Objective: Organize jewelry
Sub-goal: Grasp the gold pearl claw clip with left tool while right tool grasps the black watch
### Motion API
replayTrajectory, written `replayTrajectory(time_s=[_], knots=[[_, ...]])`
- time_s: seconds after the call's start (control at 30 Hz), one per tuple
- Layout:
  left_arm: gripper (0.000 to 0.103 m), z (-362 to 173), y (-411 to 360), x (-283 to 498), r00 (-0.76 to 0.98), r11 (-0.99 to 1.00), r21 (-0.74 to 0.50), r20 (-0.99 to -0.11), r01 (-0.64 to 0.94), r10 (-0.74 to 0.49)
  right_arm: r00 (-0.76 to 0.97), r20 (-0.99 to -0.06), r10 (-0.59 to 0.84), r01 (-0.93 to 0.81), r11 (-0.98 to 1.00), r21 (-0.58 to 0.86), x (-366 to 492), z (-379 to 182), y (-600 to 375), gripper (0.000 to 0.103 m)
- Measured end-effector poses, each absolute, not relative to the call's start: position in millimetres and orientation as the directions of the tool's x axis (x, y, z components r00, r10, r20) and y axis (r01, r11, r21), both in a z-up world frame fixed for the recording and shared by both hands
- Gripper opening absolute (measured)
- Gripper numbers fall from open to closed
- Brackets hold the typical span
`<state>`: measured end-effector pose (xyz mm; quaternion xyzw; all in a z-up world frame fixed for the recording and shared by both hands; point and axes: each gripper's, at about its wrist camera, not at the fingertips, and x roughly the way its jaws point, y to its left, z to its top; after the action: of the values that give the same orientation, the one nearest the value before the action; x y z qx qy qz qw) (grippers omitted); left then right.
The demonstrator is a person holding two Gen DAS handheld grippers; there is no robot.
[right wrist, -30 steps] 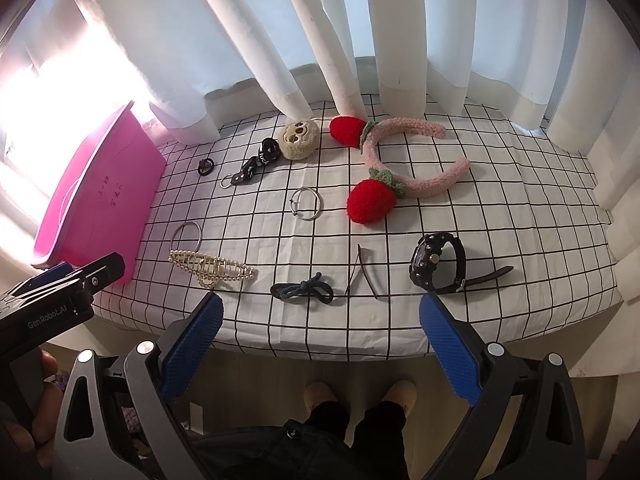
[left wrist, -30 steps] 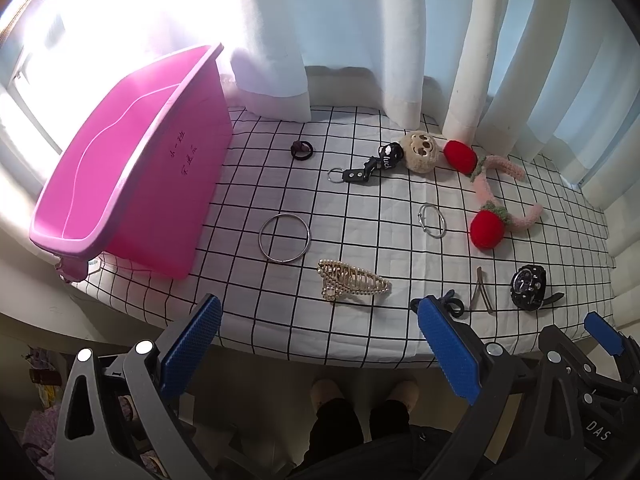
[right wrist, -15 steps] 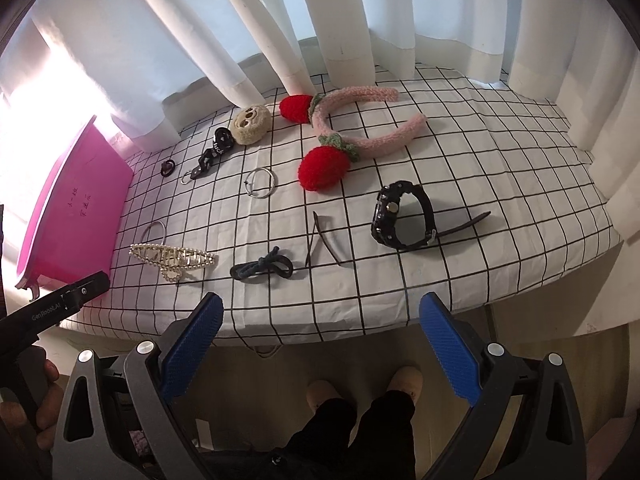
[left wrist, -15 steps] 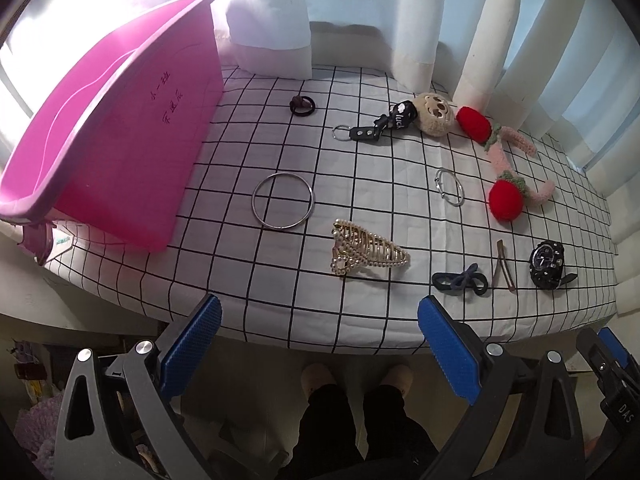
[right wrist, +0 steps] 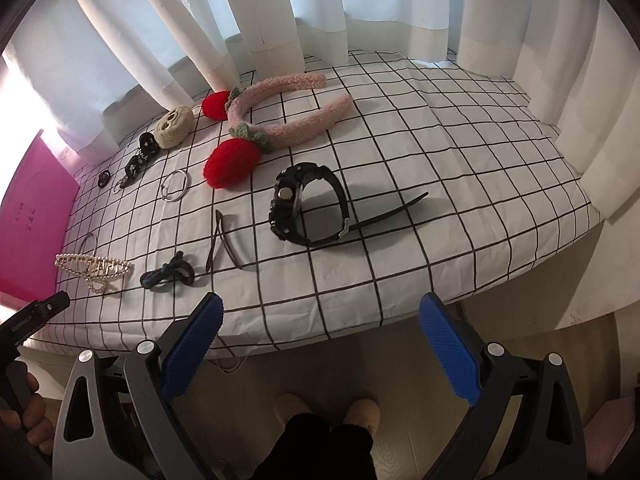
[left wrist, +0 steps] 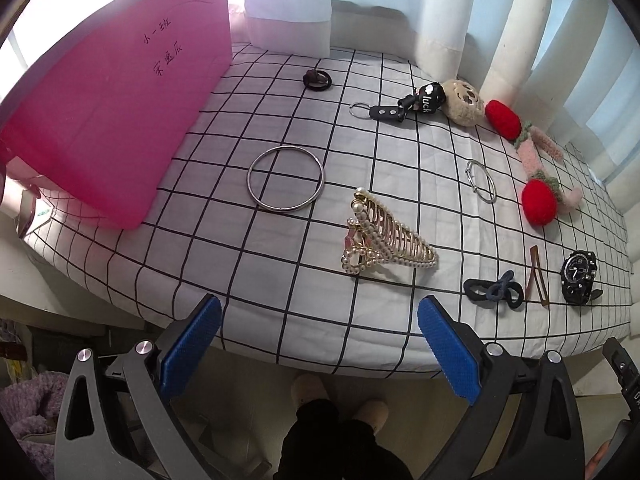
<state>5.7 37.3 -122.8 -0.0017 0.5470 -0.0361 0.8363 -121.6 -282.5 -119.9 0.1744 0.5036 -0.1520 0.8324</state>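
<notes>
Jewelry lies spread on a checked cloth (left wrist: 280,280). In the left wrist view: a pearl and gold hair claw (left wrist: 380,236), a large metal bangle (left wrist: 285,184), a thin bangle (left wrist: 482,180), a dark hair tie (left wrist: 494,290) and a black watch (left wrist: 579,276). My left gripper (left wrist: 320,336) is open and empty, just before the table's front edge, near the claw. My right gripper (right wrist: 320,340) is open and empty, below the front edge, in front of the black watch (right wrist: 308,208). A pink bin (left wrist: 112,120) stands at the left.
A pink strawberry headband (right wrist: 280,120), a plush charm (right wrist: 174,126), a black keychain (left wrist: 404,106), a small hair tie (left wrist: 318,79) and a brown clip (right wrist: 220,240) lie farther back. White curtains (right wrist: 280,12) hang behind. The person's feet (right wrist: 328,408) show below.
Both grippers have moved closer to the table and lower. The left view now centres on the hair claw, the right on the watch. Both stay open; nothing was picked up.
</notes>
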Motion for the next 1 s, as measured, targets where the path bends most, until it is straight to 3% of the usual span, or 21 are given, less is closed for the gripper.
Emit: replayTrajectory(time_s=[0.57,1.0], knots=[[0.097,-166,5,9,0.504,0.999,-0.042,-0.863,-0.003,-0.035,0.540,-0.839,-0.069,0.287,0.952,0.107,-61,-169,-308,0.094],[0.097,-179,-3,24,0.523,0.999,-0.045,-0.852,-0.009,-0.034,0.524,-0.840,-0.143,0.206,0.978,-0.038,-42,-187,-295,0.094]])
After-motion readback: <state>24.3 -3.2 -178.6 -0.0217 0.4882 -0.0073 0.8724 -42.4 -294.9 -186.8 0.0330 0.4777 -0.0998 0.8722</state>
